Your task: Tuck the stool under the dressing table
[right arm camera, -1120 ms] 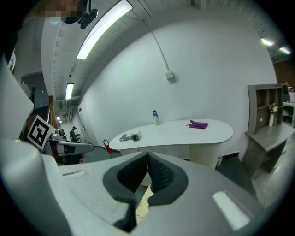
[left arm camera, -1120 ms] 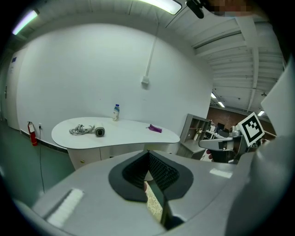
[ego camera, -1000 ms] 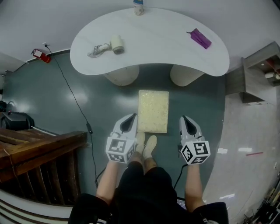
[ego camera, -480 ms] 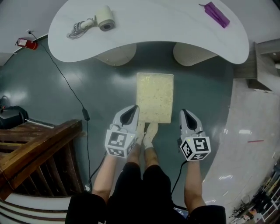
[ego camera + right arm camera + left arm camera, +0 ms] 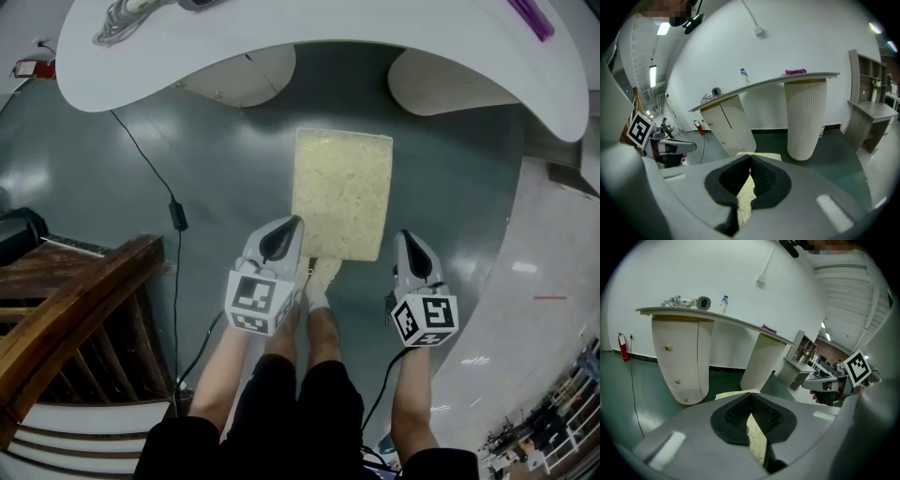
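Pale-yellow rectangular cushioned stool [image 5: 342, 192]: judged light, soft-topped; its near edge is best pushed by the closed, empty left tool [image 5: 291, 227] and right tool [image 5: 406, 238].

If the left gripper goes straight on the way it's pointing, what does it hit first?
Most likely the stool. The shut left gripper aims down at the cushioned top by its near left edge. Depth is hard to judge, so it may only graze that edge.

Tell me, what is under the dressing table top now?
Two supports: a cabinet with small knobs and a ribbed round pedestal, with bare green floor between them. The stool stands in front, not under. The cabinet's inside is hidden behind its closed door.
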Tool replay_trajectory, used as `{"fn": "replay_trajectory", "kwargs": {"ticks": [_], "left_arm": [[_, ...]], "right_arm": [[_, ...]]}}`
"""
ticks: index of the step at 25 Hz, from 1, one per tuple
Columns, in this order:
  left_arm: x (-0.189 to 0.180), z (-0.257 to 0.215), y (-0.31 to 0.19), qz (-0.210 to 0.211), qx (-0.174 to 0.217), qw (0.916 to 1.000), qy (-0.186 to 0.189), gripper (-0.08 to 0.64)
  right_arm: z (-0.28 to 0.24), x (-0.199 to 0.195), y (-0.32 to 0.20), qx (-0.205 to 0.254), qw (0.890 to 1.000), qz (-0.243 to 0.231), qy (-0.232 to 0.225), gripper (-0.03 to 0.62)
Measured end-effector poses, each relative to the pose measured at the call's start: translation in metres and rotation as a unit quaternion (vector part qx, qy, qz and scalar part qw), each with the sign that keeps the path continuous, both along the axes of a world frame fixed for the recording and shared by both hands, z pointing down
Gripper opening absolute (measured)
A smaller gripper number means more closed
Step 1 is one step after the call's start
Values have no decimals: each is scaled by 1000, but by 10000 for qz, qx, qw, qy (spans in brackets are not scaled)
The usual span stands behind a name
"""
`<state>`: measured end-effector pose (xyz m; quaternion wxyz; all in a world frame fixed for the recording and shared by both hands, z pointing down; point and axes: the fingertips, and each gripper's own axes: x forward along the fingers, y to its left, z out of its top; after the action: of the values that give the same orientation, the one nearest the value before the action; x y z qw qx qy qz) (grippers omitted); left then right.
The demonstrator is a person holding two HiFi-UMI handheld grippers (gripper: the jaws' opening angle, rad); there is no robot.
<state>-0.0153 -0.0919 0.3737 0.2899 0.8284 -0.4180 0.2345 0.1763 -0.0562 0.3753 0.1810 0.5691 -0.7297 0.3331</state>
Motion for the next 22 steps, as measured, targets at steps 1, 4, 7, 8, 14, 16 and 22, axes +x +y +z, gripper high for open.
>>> {"fn": "replay_trajectory", "kwargs": {"ticks": [1, 4, 7, 8, 14, 16, 22], "left_arm": [[-1, 9, 1, 0, -33, 10000, -24, 9], [-4, 36, 7, -48, -164, 9998, -81, 9], [-5, 64, 13, -108, -286, 9995, -98, 9], [-6, 73, 14, -127, -301, 9994, -111, 9], [-11, 119, 14, -202, -285, 9993, -137, 9], [-12, 131, 15, -200, -279, 9993, -154, 9], [-8, 166, 21, -178, -310, 9994, -37, 9]], "right_arm": [[9, -1, -1, -10, 10000, -16, 37, 3], [31, 1, -4, -13, 10000, 16, 40, 3], [55, 5, -3, -30, 10000, 61, 10, 3], [64, 7, -2, -35, 10000, 69, 11, 3], [116, 12, 4, -132, 9999, 76, -23, 3], [132, 12, 9, -175, 9998, 66, -15, 3], [173, 12, 24, -253, 9996, 122, -84, 3]]}}
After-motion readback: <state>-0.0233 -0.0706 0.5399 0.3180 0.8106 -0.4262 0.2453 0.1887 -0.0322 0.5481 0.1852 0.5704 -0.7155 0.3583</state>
